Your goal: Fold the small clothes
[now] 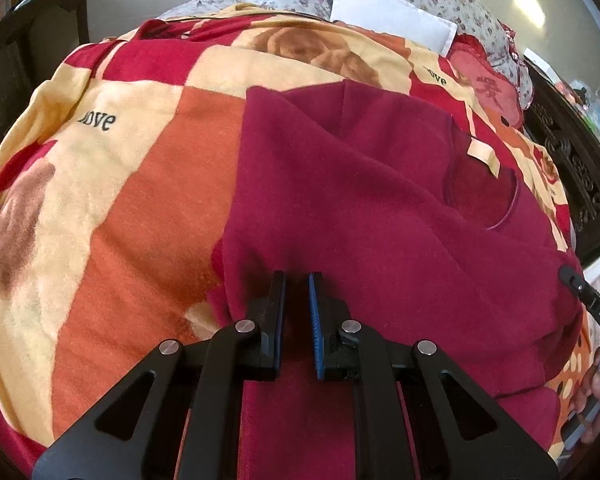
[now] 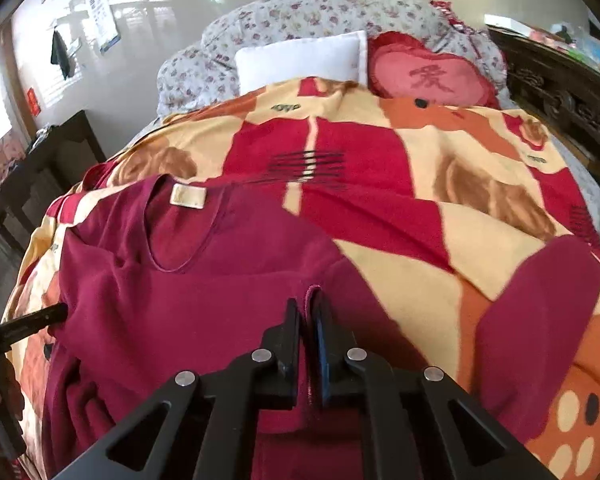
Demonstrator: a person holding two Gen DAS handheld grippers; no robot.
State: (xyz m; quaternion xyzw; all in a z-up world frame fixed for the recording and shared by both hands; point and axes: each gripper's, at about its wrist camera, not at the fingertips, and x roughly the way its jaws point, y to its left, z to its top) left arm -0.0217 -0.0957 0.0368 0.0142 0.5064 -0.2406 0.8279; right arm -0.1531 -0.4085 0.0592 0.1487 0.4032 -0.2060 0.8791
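Observation:
A dark red long-sleeved shirt (image 1: 380,208) lies on a red, orange and cream blanket (image 1: 132,184), neckline and cream label (image 1: 482,154) to the right. My left gripper (image 1: 297,280) hovers over the shirt's body, jaws slightly apart with nothing between them. In the right wrist view the shirt (image 2: 188,280) lies at the left with its label (image 2: 188,195) at the neck. My right gripper (image 2: 308,304) is shut on a fold of the shirt's edge. One sleeve (image 2: 540,320) lies out to the right. Each gripper's tip shows in the other view, my right gripper (image 1: 572,280) and my left gripper (image 2: 56,314).
The blanket covers a bed. A white pillow (image 2: 300,58), a red heart cushion (image 2: 432,76) and a floral quilt (image 2: 300,12) lie at the head. Dark carved wooden furniture (image 1: 572,168) stands on one side, a dark cabinet (image 2: 48,160) on the other.

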